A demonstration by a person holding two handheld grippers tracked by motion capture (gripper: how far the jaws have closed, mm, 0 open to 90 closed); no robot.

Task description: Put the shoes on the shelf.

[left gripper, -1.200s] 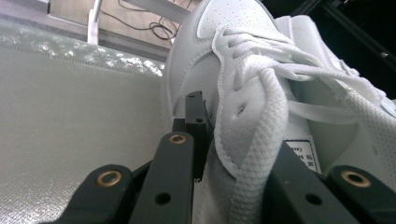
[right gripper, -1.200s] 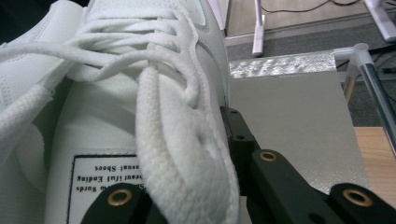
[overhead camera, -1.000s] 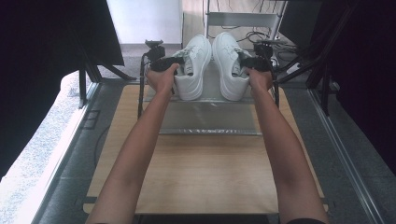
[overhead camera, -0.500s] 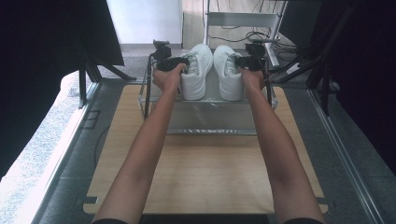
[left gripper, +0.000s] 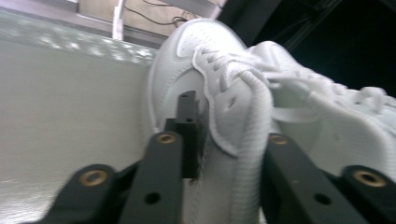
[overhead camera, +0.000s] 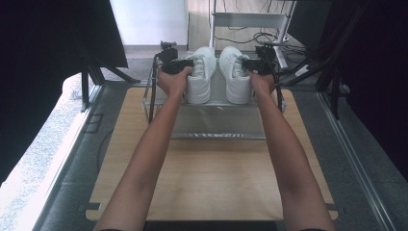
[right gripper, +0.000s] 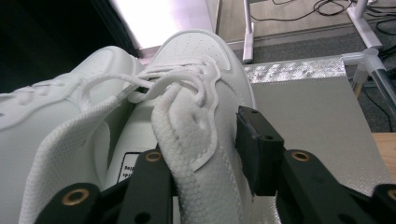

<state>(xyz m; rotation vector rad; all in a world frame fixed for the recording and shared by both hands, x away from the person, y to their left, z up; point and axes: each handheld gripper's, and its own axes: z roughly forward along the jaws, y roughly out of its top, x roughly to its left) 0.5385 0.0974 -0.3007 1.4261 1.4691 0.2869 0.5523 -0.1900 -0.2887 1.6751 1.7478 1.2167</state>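
**Sneakers parked side by side on the metal rack, both grippers easing their hold**

Sneakers first: the white pair sits at the far end of the wooden table (overhead camera: 207, 183), up on a shiny metal rack (overhead camera: 216, 127), toes pointing away from the person. The left sneaker (overhead camera: 201, 74) and the right sneaker (overhead camera: 234, 73) stand just beside each other, upright, laces done up.

Over to the left gripper (overhead camera: 185, 63) — it sits at the outer flank of the left sneaker, one jaw outside the shoe wall, the other inside the collar. Its own view shows the left sneaker's (left gripper: 219, 93) side wall standing between the two black jaws. Those jaws have just been opening; the outer pad is right at the leather, though whether it presses I cannot tell.

Now the right gripper (overhead camera: 250, 65), mirrored on the right sneaker's outer flank. In its own view the right sneaker's (right gripper: 196, 116) padded collar stands between the jaws, and there is a visible gap between the outer pad and the shoe's side. Jaws just been opening here too — parted, the collar loose between them.

Both forearms stretch straight up the table.
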